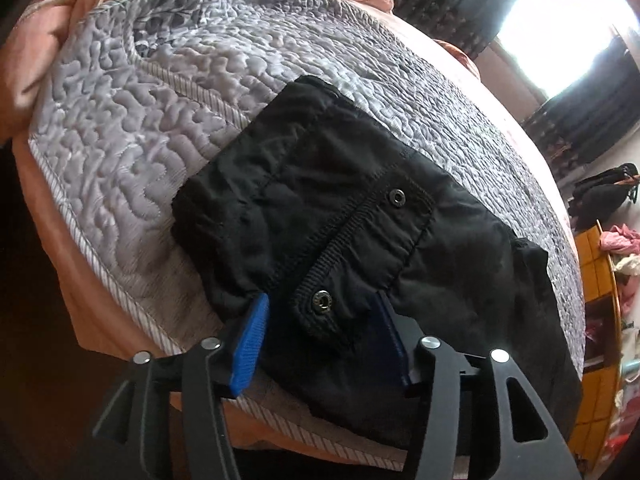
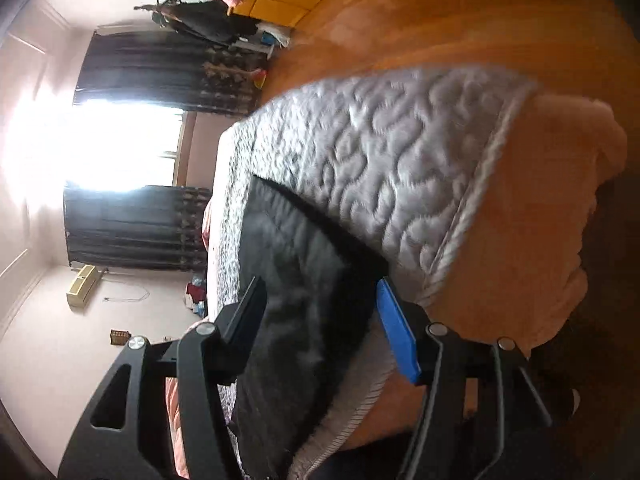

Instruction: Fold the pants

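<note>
Black pants point(image 1: 340, 184) lie folded into a compact bundle on the grey quilted bedspread point(image 1: 152, 128), near its front edge. A pocket flap with two metal snaps point(image 1: 397, 197) faces up. My left gripper point(image 1: 320, 298) stands open just above the near edge of the bundle. Its blue pads point(image 1: 252, 336) flank the lower snap without pressing on it. In the right wrist view, which is rolled sideways, the pants point(image 2: 296, 256) show blurred between the spread fingers of my right gripper point(image 2: 320, 281). That gripper is open too, and its blue pad point(image 2: 400, 336) is clear of the cloth.
A peach blanket point(image 1: 60, 12) lies under and around the bedspread, and the bed's edge point(image 2: 480, 208) drops off close by. Beyond it are a wooden floor point(image 2: 460, 12), a yellow cabinet point(image 1: 596, 300) with clothes on it, dark curtains point(image 2: 136, 224) and a bright window point(image 1: 560, 12).
</note>
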